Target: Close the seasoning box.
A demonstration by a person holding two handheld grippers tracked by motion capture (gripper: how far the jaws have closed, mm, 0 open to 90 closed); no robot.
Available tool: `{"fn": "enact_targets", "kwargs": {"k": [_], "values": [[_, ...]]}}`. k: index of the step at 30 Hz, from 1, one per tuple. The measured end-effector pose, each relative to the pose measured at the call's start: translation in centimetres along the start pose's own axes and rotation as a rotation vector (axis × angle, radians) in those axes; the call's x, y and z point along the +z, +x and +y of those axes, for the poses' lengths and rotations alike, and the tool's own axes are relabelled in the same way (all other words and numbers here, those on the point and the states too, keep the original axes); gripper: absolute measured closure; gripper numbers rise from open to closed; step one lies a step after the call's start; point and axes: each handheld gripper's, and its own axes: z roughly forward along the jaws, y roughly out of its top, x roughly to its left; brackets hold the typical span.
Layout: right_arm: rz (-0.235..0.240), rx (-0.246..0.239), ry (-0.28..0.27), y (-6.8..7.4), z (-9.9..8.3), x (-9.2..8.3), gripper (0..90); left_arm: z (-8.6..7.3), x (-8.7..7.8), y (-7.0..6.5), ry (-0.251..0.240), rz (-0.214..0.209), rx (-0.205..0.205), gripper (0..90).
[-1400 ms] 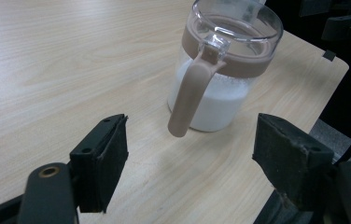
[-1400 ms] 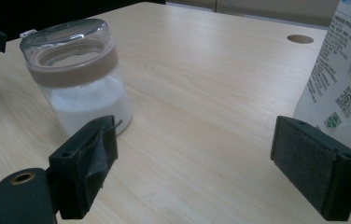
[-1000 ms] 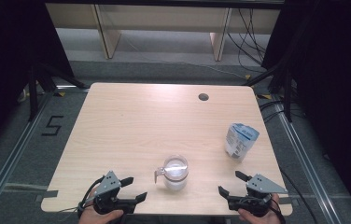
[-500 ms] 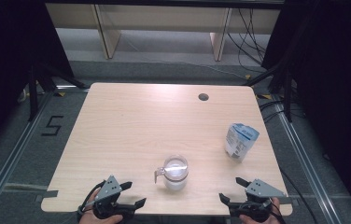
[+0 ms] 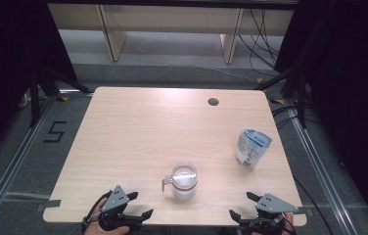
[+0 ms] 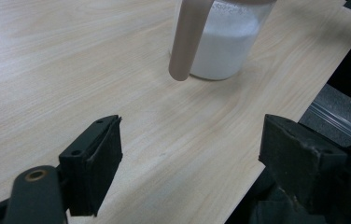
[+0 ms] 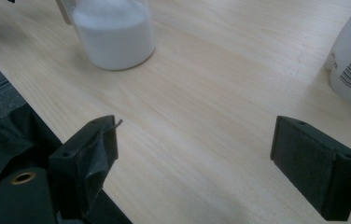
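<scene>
Down at the bottom edge of the high view both tools have slid back toward the person over the last second, the left gripper (image 5: 134, 205) at lower left and the right gripper (image 5: 243, 205) at lower right, each with its jaws spread wide and nothing between them, so to my eye this reads as a pull-back to the start line, no reach begun. Just above and between them, low centre of frame, stands the clear jug (image 5: 183, 181), unmoved, round-walled glass or plastic with a pale handle (image 6: 187, 37) hanging off its side and a fine white powder (image 7: 113, 28) packed inside. Further up at right, well apart, a white and blue pouch (image 5: 252, 148) stands slightly crumpled, barcode showing. Underneath it all, the table (image 5: 138, 132) of smooth light woodgrain, a dark round hole (image 5: 213, 102) near the far edge
</scene>
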Motion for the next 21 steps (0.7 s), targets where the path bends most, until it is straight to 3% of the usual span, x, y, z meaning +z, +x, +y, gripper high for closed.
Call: {"fn": "enact_targets", "kwargs": {"k": [12,17,21], "values": [[0.011,-0.022,0.007,-0.09,-0.01,0.22,15.7,-0.05,0.05,-0.12,-0.013,0.005,-0.021,20.6],[0.008,-0.026,0.003,-0.08,-0.03,0.27,15.7,-0.03,-0.07,0.06,-0.002,0.007,0.006,20.6],[0.005,-0.028,0.002,-0.12,-0.03,0.27,15.7,-0.03,-0.03,0.1,-0.004,0.005,0.005,20.5]]}}
